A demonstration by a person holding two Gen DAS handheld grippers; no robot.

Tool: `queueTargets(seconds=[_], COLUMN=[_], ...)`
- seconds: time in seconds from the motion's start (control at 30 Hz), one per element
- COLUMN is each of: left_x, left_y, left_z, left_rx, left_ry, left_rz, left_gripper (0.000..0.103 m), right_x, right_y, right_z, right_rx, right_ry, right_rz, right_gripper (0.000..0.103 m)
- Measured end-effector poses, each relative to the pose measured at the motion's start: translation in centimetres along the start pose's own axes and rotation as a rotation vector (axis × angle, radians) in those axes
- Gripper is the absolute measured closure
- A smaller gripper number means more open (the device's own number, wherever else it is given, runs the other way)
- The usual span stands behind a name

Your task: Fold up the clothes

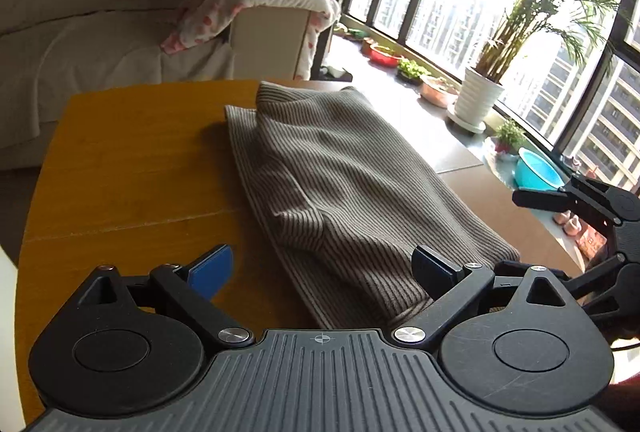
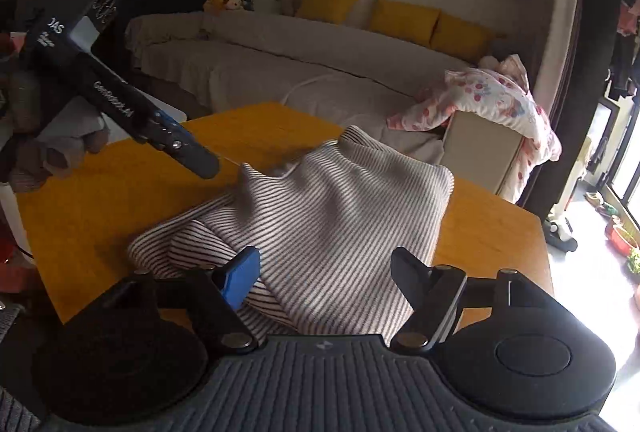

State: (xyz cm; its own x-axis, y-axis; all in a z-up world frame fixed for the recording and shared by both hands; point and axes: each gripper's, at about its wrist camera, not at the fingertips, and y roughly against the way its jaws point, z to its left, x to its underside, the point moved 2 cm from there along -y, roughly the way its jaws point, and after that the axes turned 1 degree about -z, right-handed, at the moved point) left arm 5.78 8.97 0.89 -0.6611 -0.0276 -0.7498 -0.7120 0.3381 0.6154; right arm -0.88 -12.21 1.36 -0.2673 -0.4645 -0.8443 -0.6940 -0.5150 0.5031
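A grey-and-white striped knit garment (image 1: pixel 332 175) lies folded into a thick oblong on the yellow wooden table (image 1: pixel 132 167). It also shows in the right wrist view (image 2: pixel 340 216), with its collar end at the far side. My left gripper (image 1: pixel 322 268) is open and empty, above the garment's near end. My right gripper (image 2: pixel 324 272) is open and empty, above another edge of the garment. The right gripper appears at the right edge of the left wrist view (image 1: pixel 580 199). The left gripper's body shows at the upper left of the right wrist view (image 2: pixel 120 103).
A sofa (image 2: pixel 304 59) with yellow cushions stands behind the table. A floral blanket (image 2: pixel 492 99) hangs over the sofa's end. A window ledge holds a potted palm (image 1: pixel 480 99), small plant pots and a blue basin (image 1: pixel 536 171). The table (image 2: pixel 496 224) ends at the right.
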Motion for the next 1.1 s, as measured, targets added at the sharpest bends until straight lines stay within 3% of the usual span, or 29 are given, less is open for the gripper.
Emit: queueTargets(seconds=[0.1,0.27,0.33,0.37,0.43,0.53,0.57,0.6,0.63,0.73,0.8,0.83,0.93,1.0,1.1], left_x=[-0.2,0.1,0.2,0.4,0.8,1.7,2.1,2.4,2.6,3.2,3.4,3.5,4.1,4.7,5.4], left_y=[0.1,0.9,1.2,1.1,1.0,1.2,1.1,1.1,1.0,0.7,0.7,0.7,0.1,-0.6,-1.8], left_z=[0.6,1.0,1.2,1.2,1.0,0.3,0.4,0.4,0.8,1.7,1.5,1.4,1.0,1.1,0.9], left_rx=[-0.011,-0.013,-0.005,0.009,0.038,0.062,0.065,0.069,0.095,0.221,0.279,0.299,0.309,0.302,0.31], left_ry=[0.039,0.055,0.067,0.071,0.078,0.073,0.088,0.104,0.155,0.301,0.341,0.351,0.366,0.378,0.395], left_rz=[-0.003,-0.015,-0.019,-0.013,-0.002,-0.002,0.003,0.008,0.021,0.044,0.046,0.05,0.081,0.111,0.146], left_gripper=[0.004,0.001,0.001,0.001,0.001,0.004,0.014,0.031,0.036,0.04,0.042,0.043,0.05,0.058,0.067], right_x=[0.0,1.0,0.9,0.5,-0.3,-0.8,-0.6,-0.4,-0.1,0.6,0.4,0.1,-1.3,-2.1,-3.5], right_y=[-1.6,-4.1,-4.6,-4.9,-5.5,-5.2,-5.2,-5.1,-5.1,-6.1,-6.7,-6.9,-6.6,-5.8,-3.4], right_z=[2.8,6.2,6.6,6.1,4.7,2.4,2.8,3.3,3.8,5.7,6.0,5.5,2.5,0.6,-0.4], right_rx=[-0.084,-0.004,0.013,0.008,-0.029,-0.05,-0.043,-0.033,-0.024,-0.023,-0.022,-0.027,-0.067,-0.108,-0.181], right_ry=[0.104,0.363,0.374,0.321,0.167,-0.01,0.021,0.06,0.098,0.211,0.224,0.197,-0.017,-0.128,-0.191], right_rz=[0.042,0.069,0.06,0.058,0.063,0.035,0.034,0.034,0.034,0.057,0.042,0.04,0.026,0.009,-0.04], right_gripper=[0.05,0.047,0.044,0.044,0.056,0.057,0.057,0.056,0.05,0.038,0.04,0.056,0.074,0.076,0.077])
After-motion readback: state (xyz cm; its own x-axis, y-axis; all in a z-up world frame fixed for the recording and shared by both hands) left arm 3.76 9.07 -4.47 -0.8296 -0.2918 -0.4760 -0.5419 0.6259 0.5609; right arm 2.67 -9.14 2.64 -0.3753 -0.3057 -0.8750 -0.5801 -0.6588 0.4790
